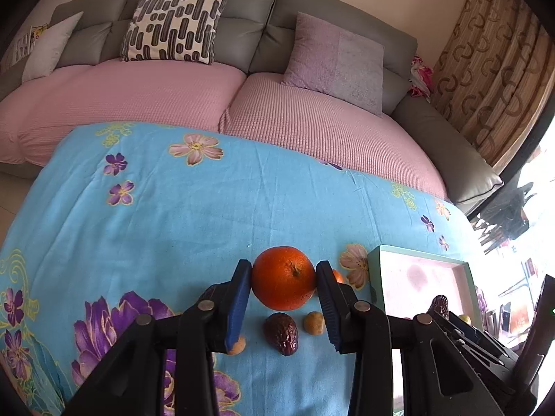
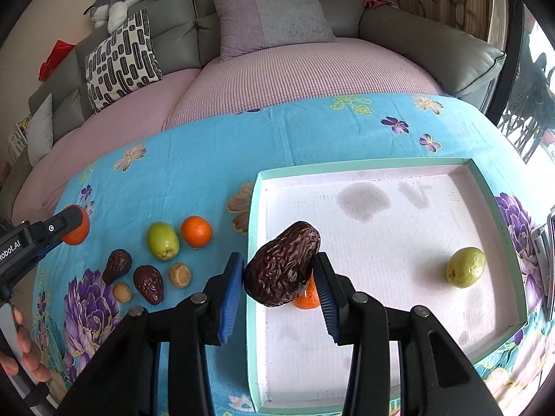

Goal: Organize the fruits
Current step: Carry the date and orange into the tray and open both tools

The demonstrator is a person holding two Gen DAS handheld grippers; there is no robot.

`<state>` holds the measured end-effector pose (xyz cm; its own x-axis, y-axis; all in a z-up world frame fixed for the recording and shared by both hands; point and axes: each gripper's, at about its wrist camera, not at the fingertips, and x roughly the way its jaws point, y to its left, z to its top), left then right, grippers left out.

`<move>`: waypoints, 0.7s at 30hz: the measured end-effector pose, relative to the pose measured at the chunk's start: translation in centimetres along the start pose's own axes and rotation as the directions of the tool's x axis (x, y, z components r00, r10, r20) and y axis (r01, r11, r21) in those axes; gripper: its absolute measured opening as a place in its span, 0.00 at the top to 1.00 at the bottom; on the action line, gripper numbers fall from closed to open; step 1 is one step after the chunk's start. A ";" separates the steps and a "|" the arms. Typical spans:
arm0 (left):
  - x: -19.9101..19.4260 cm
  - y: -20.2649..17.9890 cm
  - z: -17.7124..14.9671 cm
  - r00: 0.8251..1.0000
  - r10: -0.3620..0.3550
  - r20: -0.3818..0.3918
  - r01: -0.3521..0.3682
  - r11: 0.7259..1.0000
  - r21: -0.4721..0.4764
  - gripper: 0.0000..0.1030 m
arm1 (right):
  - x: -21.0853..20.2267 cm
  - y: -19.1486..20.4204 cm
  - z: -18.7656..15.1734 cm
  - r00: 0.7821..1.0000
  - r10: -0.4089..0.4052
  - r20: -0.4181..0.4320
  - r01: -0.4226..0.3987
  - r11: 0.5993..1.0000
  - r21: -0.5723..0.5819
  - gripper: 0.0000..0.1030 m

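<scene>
Right wrist view: right tongs pinch a wrinkled dark-brown date above the near-left corner of the shallow mint-rimmed white cardboard tray. Inside the tray lie one green jujube and one small orange. Left of the tray, left tongs, lettered "Robot.AI", clamp a round glossy orange over the blue floral-clothed bench.

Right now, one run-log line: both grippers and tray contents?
left gripper: shut on orange | right gripper: shut on date, over tray | in tray: green fruit, small orange
</scene>
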<state>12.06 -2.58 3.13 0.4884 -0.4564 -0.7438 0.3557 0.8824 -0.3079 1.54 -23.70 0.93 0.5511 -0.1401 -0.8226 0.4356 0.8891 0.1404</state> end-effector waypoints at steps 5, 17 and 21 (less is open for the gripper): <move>0.4 -3.9 -1.0 0.999 -0.043 -0.032 0.046 0.995 0.093 0.61 | -0.8 -4.2 0.0 0.998 -0.067 0.009 0.066 0.991 0.114 0.58; 1.6 -11.9 -4.6 0.982 -0.127 -0.139 0.162 0.946 0.282 0.61 | -4.3 -12.1 -0.6 0.956 -0.291 0.027 0.271 0.919 0.285 0.58; 2.2 -13.5 -5.8 0.975 -0.132 -0.177 0.185 0.927 0.325 0.61 | -4.6 -13.1 -0.8 0.953 -0.303 0.013 0.285 0.909 0.303 0.58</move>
<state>3.71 -14.84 2.17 0.2881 -0.5415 -0.7898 0.6793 0.6969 -0.2300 -7.31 -34.37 2.40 0.4026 -0.4090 -0.8189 0.7687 0.6369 0.0598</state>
